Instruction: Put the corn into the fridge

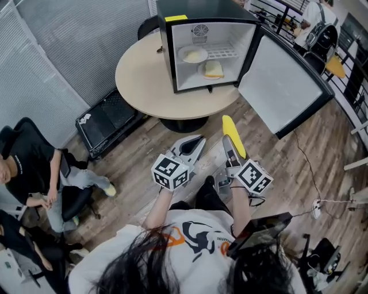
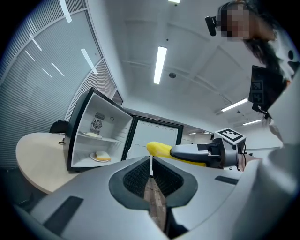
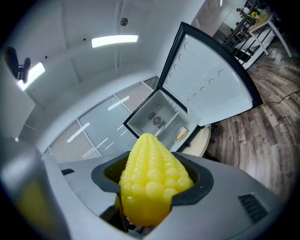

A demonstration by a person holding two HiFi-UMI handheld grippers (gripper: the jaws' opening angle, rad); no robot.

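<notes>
Now the corn (image 1: 232, 127) is clamped in the right gripper's (image 1: 229, 142) jaws, with the open fridge (image 1: 201, 8) at twelve o'clock on the tabletop (image 1: 141, 80). The left gripper's (image 1: 198, 140) jaws are together, empty. The corn looks light, stiff and bumpy, so gripping its thick end should hold.

1. Corn (image 3: 150, 187): bright yellow, rows of bumpy kernels.
2. Fridge (image 1: 201, 8): black shell, white inside & on door lining; yellow tag (image 1: 176, 18) on top, left.
3. Table (image 1: 144, 80): plain beige.
4. Floor (image 1: 310, 166): grey-brown wood-grain planks.
5. Left gripper (image 1: 198, 142) & right gripper (image 1: 229, 143): grey w/ black pads; cubes w/ black-and-white square markers.
6. Shirt (image 1: 172, 252), near: white w/ orange & black print.
</notes>
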